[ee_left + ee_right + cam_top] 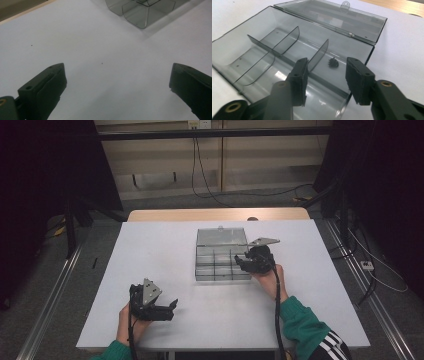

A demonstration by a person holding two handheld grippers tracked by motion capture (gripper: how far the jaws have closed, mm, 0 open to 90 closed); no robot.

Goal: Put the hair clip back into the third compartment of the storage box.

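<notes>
Jaws first: the left gripper [172, 306] sits at about seven o'clock on the table, its jaws spread wide with nothing but bare tabletop between them, as the left gripper view [115, 85] makes plain. Over at the right gripper [239, 260], roughly four o'clock from the table's centre, the jaws stand partly apart and empty, poised over the box's near right corner, clear in the right gripper view [325, 75].

Biggest thing out there is the white table [150, 255], with a strip of wood showing along its far edge at twelve o'clock. Next down, the clear smoky plastic box [220, 255] sits just past centre, toward one o'clock, lid [332, 18] swung open and leaning back at the far side. Thin dividers [318, 53] split the box into compartments.

Smallest of all: a tiny dark toothed part [333, 62], looks like a little gear, lying on the floor of the far right compartment, just beyond the right gripper's jaw tips and not touching them. A person's hands hold both grippers, green sleeves [300, 317] at six o'clock.
</notes>
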